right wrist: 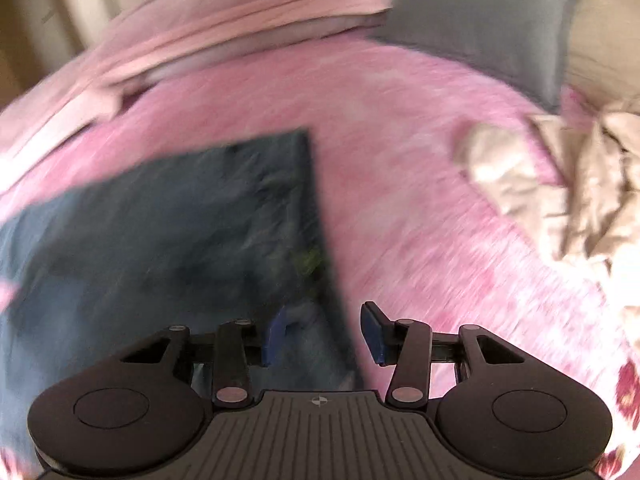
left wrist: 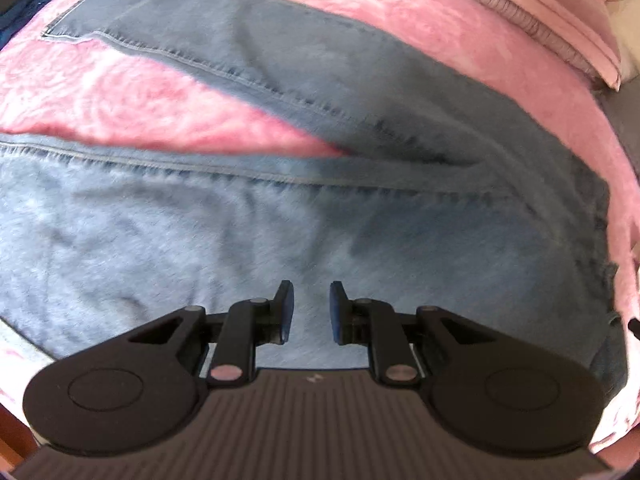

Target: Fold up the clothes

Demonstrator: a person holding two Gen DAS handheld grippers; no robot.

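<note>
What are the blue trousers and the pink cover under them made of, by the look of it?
The trousers look like denim: faded matt blue cloth with raised double-stitched seams and a hemmed leg end. The pink cover seems a soft, plush fleece or velvety blanket; its surface looks fuzzy with lighter and darker swirls, though blur leaves the exact fabric open.

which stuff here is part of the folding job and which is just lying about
Part of the job:
- jeans, spread flat on the pink blanket
- beige crumpled garment, probably next

Just lying about:
- grey pillow
- pink folded bedding
</note>
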